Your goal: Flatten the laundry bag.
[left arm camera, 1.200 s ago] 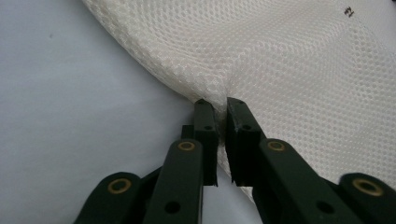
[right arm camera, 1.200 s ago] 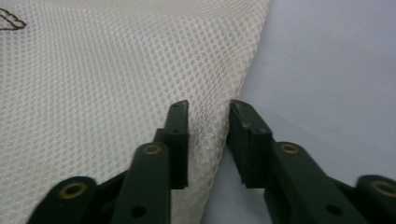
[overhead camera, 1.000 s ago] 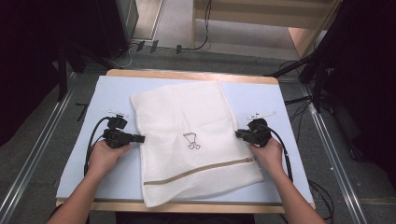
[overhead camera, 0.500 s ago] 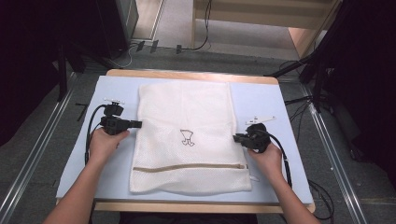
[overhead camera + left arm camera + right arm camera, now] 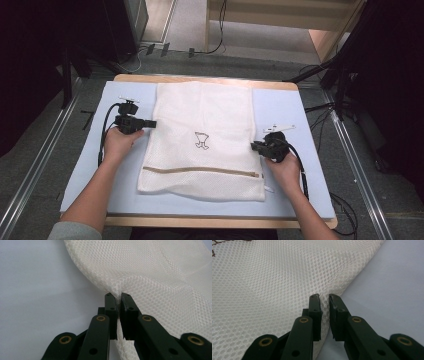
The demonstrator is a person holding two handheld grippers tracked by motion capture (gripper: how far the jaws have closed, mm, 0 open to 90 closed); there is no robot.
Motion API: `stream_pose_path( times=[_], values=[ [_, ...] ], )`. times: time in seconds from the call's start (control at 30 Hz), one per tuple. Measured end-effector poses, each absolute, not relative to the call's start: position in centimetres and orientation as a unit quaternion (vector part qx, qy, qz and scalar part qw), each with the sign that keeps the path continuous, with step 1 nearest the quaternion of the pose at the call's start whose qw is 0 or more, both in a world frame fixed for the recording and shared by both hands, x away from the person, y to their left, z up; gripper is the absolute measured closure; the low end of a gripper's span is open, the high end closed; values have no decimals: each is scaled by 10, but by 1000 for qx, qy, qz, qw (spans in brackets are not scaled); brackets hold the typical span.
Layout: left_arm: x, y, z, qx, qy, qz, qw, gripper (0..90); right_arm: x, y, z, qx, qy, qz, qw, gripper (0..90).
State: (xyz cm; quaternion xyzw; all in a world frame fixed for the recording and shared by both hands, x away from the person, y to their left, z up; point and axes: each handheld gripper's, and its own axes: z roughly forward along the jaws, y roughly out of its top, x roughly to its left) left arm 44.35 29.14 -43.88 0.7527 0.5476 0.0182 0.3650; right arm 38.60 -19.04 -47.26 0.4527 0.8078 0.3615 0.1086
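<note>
A white mesh laundry bag [image 5: 200,110] lies flat on the light blue mat [image 5: 280,105], with a tan zipper [image 5: 200,171] near its front end and a small dark emblem [image 5: 202,141] in the middle. My left gripper [image 5: 152,123] is shut on the bag's left edge; up close its jaws [image 5: 116,296] pinch a puckered fold of mesh [image 5: 155,272]. On the opposite side, my right gripper [image 5: 254,145] is shut on the right edge, and the mesh [image 5: 274,277] runs between its nearly closed jaws [image 5: 324,297].
The mat covers a wooden table whose edge [image 5: 200,78] shows at the far side. Bare mat lies left and right of the bag. Metal rails [image 5: 30,170] run along the floor on both sides, and cables [image 5: 215,47] lie beyond the table.
The bag lay skewed and now sits squared to the table, shifted a little farther away. My left hand moved toward the far side with the bag's edge. The right hand barely moved.
</note>
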Motion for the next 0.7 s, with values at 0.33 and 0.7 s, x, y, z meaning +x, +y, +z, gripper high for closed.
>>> stream_pose_path(
  times=[0.33, 0.7],
  values=[
    [454, 289, -442, 758, 544, 25, 358, 828, 396, -190, -476, 461, 798, 367, 125, 799],
    [433, 297, -429, 755, 536, 23, 377, 555, 390, -198, -467, 464, 789, 386, 116, 647]
  ],
)
